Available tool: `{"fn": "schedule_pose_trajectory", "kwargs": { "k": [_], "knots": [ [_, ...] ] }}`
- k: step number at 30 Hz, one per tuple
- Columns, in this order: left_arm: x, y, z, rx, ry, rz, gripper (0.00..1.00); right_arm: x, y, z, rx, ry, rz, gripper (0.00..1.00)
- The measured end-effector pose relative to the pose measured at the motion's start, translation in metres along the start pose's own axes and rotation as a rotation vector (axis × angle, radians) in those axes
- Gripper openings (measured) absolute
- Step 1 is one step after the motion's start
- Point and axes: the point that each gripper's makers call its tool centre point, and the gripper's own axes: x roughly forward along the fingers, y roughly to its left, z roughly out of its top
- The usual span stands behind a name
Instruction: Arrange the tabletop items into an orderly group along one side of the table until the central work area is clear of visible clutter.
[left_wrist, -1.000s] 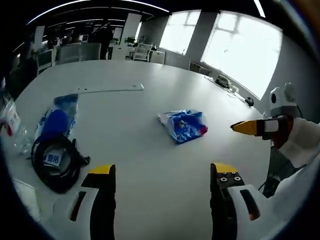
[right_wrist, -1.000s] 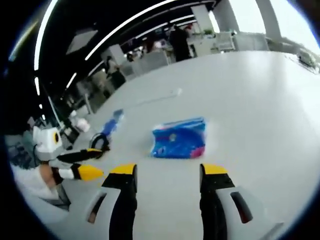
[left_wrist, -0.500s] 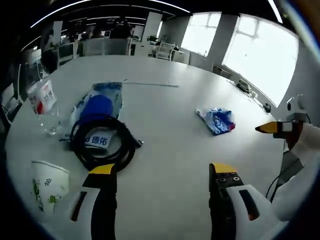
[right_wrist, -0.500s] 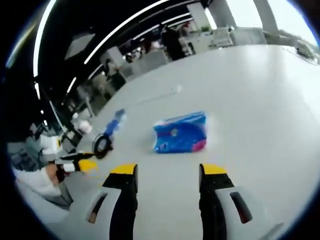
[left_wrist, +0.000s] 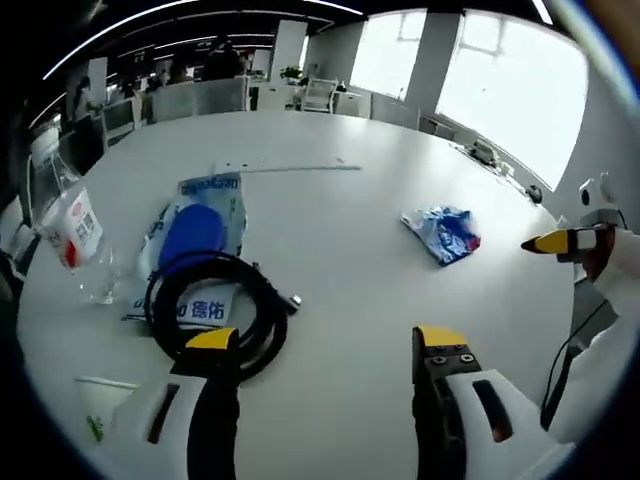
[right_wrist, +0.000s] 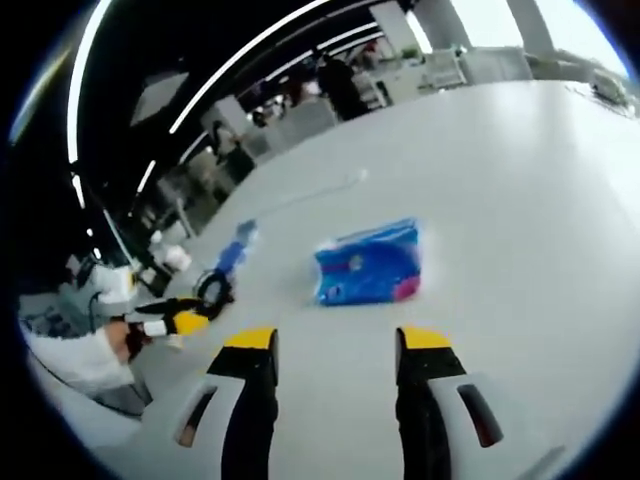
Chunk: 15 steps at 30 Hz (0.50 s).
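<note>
White tabletop (left_wrist: 330, 240) stretches across an open office with desks, chairs and standing people at the back and bright windows on one side. In the left gripper view, going left to right: a plastic bottle (left_wrist: 70, 235) with a red-and-white label stands at the left edge, a paper cup (left_wrist: 95, 410) lies low at the bottom left, now half cut off where half a second ago it showed whole, and a blue-and-white pack (left_wrist: 200, 230) lies flat with a black cable coil (left_wrist: 215, 315) resting on its near end. The coil has drawn closer to the left gripper (left_wrist: 325, 345), whose left jaw tip now overlaps the coil's near rim; its jaws are spread with nothing between them. A thin white strip (left_wrist: 290, 167) lies farther back. Right of centre sits the blue tissue pack (left_wrist: 442, 232), well apart from the coil, and the right gripper's yellow tip enters at the right edge. In the right gripper view, the coil (right_wrist: 213, 288) and the left gripper's yellow tips sit at left, the tissue pack (right_wrist: 370, 265) lies just ahead of the right gripper (right_wrist: 335, 350), slightly nearer than before, jaws spread and empty.
</note>
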Motion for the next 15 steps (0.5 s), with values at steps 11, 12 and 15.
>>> {"fn": "schedule_pose_trajectory", "kwargs": {
  "k": [11, 12, 15],
  "knots": [
    [0.025, 0.026, -0.003, 0.059, 0.1, 0.047, 0.52, -0.011, 0.0, -0.017, 0.045, 0.016, 0.008, 0.42],
    [0.027, 0.028, -0.002, 0.061, 0.098, 0.047, 0.5, -0.012, -0.002, -0.016, 0.053, 0.013, 0.006, 0.42],
    [0.033, 0.028, -0.006, 0.028, 0.123, 0.031, 0.44, -0.012, -0.005, -0.011, 0.068, 0.001, -0.004, 0.42]
  ]
}}
